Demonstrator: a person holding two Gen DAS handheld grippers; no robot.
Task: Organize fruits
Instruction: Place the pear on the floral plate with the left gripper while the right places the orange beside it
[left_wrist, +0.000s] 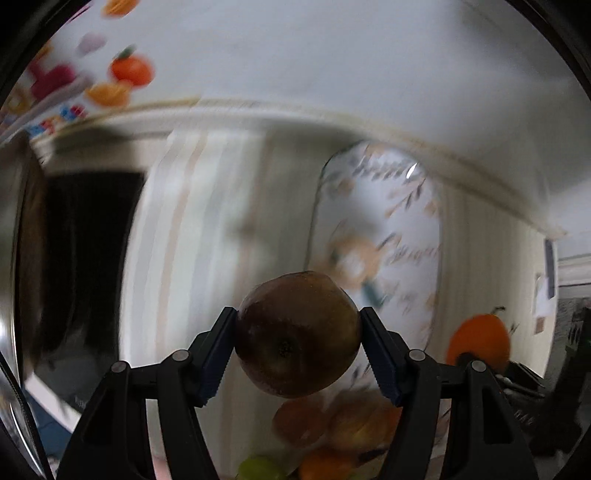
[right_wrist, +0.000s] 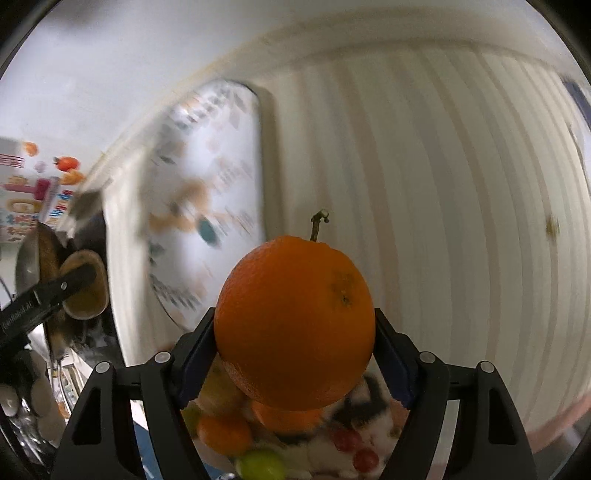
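Left gripper clamped on brown apple, aloft | right gripper clamped on orange, aloft | fruit pile below | advice: lower slowly, release only once seated.

No legible txt; poster lettering blurred.

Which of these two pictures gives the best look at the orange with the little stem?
The right wrist view: the orange fills the centre, sharp, stem up, clamped in the right gripper. The left wrist view shows it only small, blurred and partly hidden at the right edge, beyond the left gripper holding a brown apple.
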